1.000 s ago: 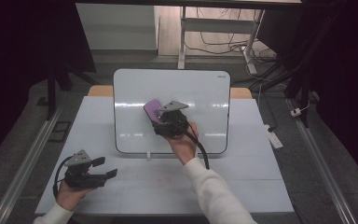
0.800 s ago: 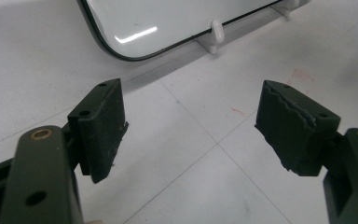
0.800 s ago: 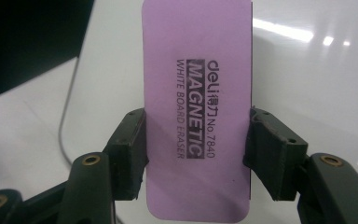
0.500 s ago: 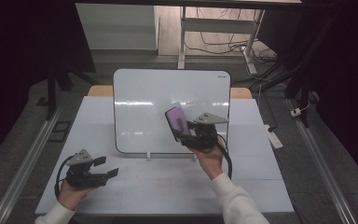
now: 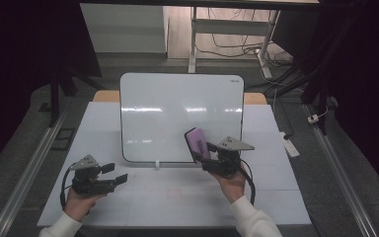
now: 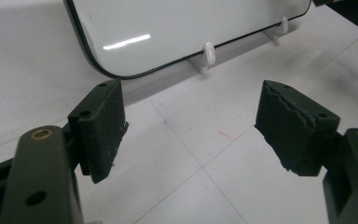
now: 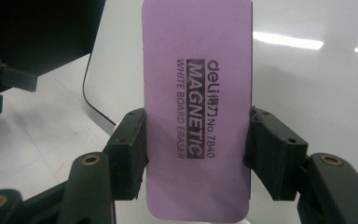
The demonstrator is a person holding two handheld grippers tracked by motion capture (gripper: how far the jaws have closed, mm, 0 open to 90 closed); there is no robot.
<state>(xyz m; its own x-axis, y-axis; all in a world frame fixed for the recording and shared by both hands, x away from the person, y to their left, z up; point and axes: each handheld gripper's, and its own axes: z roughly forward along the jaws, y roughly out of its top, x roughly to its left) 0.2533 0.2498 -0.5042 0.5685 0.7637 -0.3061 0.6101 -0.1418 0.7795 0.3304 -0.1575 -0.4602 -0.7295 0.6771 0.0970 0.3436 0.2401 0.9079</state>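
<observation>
A purple whiteboard eraser (image 5: pixel 197 142) (image 7: pixel 196 112) printed "MAGNETIC WHITE BOARD ERASER" is clamped between the jaws of my right gripper (image 5: pixel 208 157) (image 7: pixel 196 149), which is shut on its two long sides. It is held up in front of the lower right part of a blank whiteboard (image 5: pixel 181 116) (image 7: pixel 317 70) that stands upright on small white feet (image 6: pixel 207 52). My left gripper (image 5: pixel 116 174) (image 6: pixel 191 130) rests low over the table at the front left, open, with nothing between its jaws. It points toward the whiteboard's lower left corner (image 6: pixel 102 70).
The white tabletop (image 5: pixel 172 197) reaches to its front edge near the hands. A white power strip (image 5: pixel 290 144) lies on the floor off the table's right side. Desk legs and cables (image 5: pixel 227 44) stand behind the table.
My right gripper has carried the eraser to the right and down across the whiteboard's face, toward its lower right. The left gripper has stayed in place.
</observation>
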